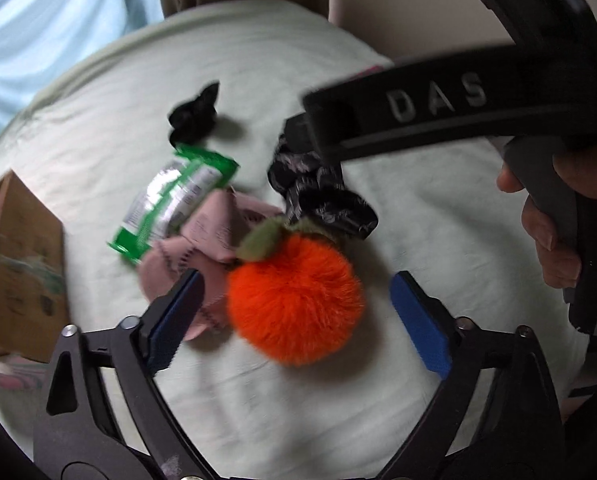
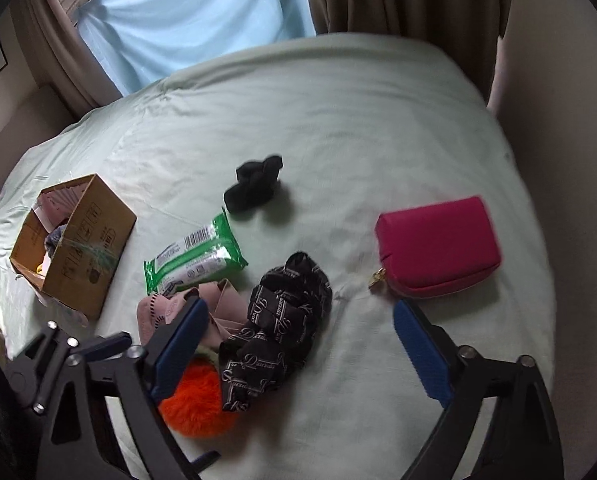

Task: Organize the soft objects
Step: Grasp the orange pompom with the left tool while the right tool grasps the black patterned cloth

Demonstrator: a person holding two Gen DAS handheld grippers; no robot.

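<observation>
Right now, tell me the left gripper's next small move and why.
Probably lower the left gripper and close on the orange pompom: its jaws are open and the pompom already lies between the fingers, while the cardboard box waits open nearby.

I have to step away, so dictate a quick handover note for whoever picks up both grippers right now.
Left gripper: open, empty, straddling the orange plush fruit on the bed.
Right gripper: open, empty, over the black lettered scrunchie.
Cardboard box: at the left of the bed, already holding a few soft items.
Loose on the sheet: pink fabric piece touching the plush and scrunchie, green wipes pack, small black scrunchie, magenta zip pouch off to the right.
Left to do: probably pick up the plush first, then box the other soft pieces.
</observation>
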